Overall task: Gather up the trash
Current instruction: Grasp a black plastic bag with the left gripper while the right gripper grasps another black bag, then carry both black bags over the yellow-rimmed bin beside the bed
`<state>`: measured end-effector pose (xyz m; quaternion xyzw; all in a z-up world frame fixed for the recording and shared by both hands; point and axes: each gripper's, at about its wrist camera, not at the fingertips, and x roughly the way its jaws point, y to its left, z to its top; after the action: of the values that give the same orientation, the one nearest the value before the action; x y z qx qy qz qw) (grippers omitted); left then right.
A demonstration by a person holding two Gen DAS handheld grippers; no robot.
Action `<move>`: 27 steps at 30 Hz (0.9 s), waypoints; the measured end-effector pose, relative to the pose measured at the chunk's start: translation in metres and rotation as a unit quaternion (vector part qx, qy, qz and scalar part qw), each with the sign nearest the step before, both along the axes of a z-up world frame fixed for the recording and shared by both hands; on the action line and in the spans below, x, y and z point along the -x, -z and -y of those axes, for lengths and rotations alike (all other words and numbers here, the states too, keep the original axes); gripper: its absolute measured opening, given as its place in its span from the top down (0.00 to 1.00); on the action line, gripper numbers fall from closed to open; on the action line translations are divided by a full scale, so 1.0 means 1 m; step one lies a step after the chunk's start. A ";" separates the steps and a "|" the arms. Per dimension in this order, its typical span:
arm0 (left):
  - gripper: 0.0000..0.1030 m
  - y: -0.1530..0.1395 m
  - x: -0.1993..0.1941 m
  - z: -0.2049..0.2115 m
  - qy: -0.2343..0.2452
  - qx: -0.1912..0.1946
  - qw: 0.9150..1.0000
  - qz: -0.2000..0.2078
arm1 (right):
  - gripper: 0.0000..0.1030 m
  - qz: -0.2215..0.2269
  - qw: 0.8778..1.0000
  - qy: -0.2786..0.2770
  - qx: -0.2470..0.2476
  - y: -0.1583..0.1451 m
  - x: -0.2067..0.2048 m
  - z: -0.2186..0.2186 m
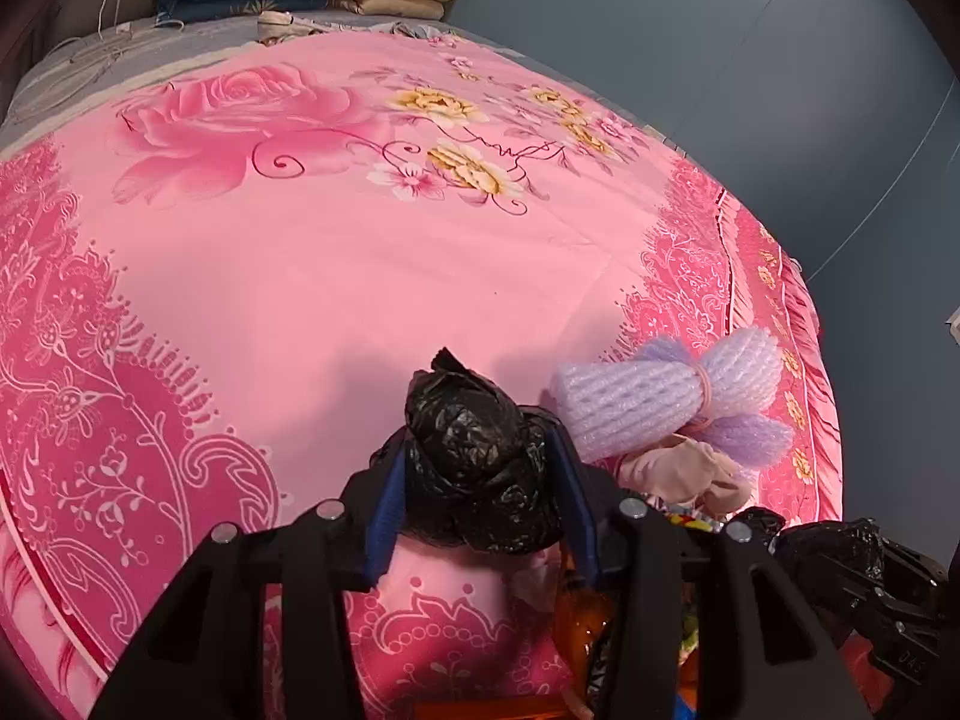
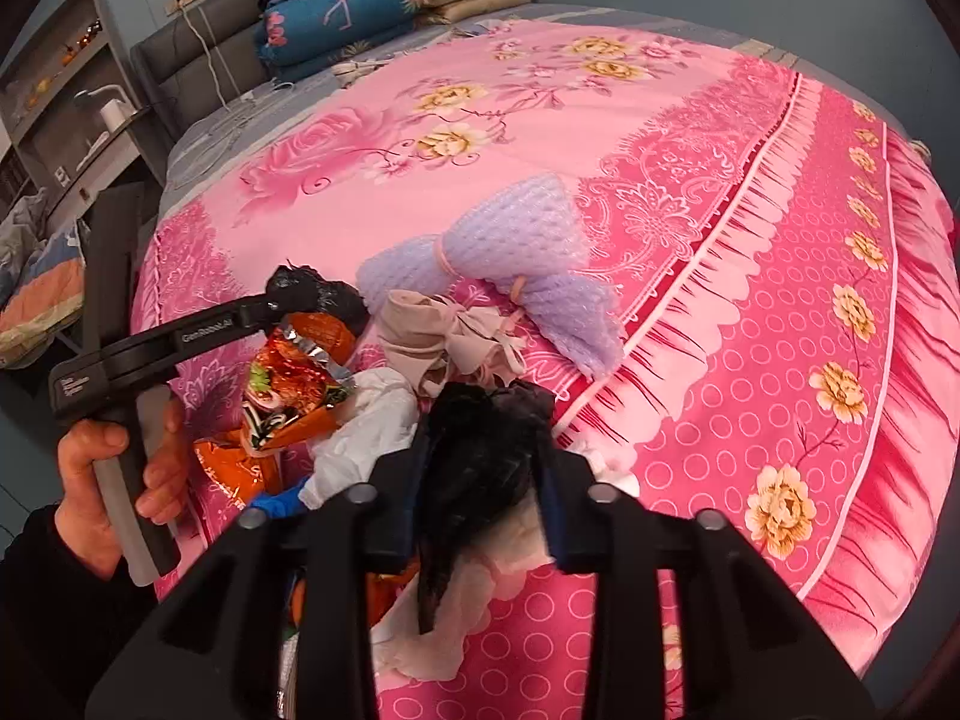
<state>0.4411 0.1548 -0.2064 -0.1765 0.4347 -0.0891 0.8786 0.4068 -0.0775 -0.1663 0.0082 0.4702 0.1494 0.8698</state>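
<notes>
On a bed spread with a pink floral quilt (image 2: 690, 138), both grippers clamp crumpled black plastic bag: the left gripper (image 1: 480, 468) one bunch, the right gripper (image 2: 480, 456) another. Orange snack wrappers (image 2: 288, 384), white tissue (image 2: 366, 432) and lilac foam netting (image 2: 480, 252) lie uncollected; grey walls surround.

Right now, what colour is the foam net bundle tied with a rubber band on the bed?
Pale purple foam net bundle, seen best in the right wrist view.
</notes>
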 end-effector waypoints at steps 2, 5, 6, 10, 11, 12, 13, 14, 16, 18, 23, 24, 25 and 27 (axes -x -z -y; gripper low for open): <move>0.62 -0.003 0.003 -0.002 0.000 0.007 1.000 0.001 | 0.78 0.005 1.000 -0.001 -0.003 -0.001 0.003 0.000; 0.63 -0.010 0.011 -0.005 0.001 0.010 1.000 0.013 | 0.79 0.019 1.000 -0.001 -0.006 -0.008 0.009 0.001; 0.63 -0.012 0.014 -0.007 0.001 0.013 1.000 0.015 | 0.79 0.024 1.000 0.000 -0.008 -0.011 0.011 0.002; 0.63 -0.024 0.028 -0.016 -0.008 0.032 0.999 0.022 | 0.80 0.040 0.999 0.003 -0.026 -0.028 0.021 0.007; 0.63 -0.026 0.032 -0.018 -0.009 0.033 0.999 0.023 | 0.80 0.044 0.999 0.002 -0.031 -0.033 0.025 0.008; 0.63 -0.030 0.036 -0.020 -0.012 0.034 0.999 0.025 | 0.80 0.048 0.998 0.002 -0.035 -0.037 0.029 0.010; 0.63 -0.033 0.041 -0.022 -0.016 0.037 0.999 0.026 | 0.80 0.050 0.998 0.002 -0.036 -0.040 0.033 0.010; 0.63 -0.037 0.047 -0.024 -0.019 0.038 0.999 0.028 | 0.80 0.053 0.998 0.002 -0.040 -0.045 0.037 0.012; 0.63 -0.044 0.057 -0.026 -0.022 0.031 0.999 0.034 | 0.80 0.058 0.997 0.001 -0.045 -0.051 0.046 0.014; 0.63 -0.051 0.068 -0.028 -0.028 0.024 0.998 0.041 | 0.80 0.062 0.997 0.001 -0.049 -0.057 0.053 0.017; 0.63 -0.068 0.097 -0.029 -0.031 0.024 0.998 0.056 | 0.80 0.069 0.995 0.008 -0.070 -0.072 0.077 0.030; 0.63 -0.072 0.103 -0.027 -0.030 0.022 0.997 0.060 | 0.80 0.071 0.995 0.009 -0.071 -0.076 0.082 0.032; 0.63 -0.076 0.109 -0.025 -0.029 0.021 0.997 0.064 | 0.80 0.073 0.994 0.009 -0.074 -0.079 0.089 0.034; 0.63 -0.082 0.122 -0.022 -0.028 0.024 0.997 0.070 | 0.80 0.077 0.994 0.009 -0.080 -0.084 0.104 0.039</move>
<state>0.3193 0.1764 -0.1242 -0.2027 0.3645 -0.0867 0.9047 0.3029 -0.1165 -0.0821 0.0705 0.3880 0.1790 0.9014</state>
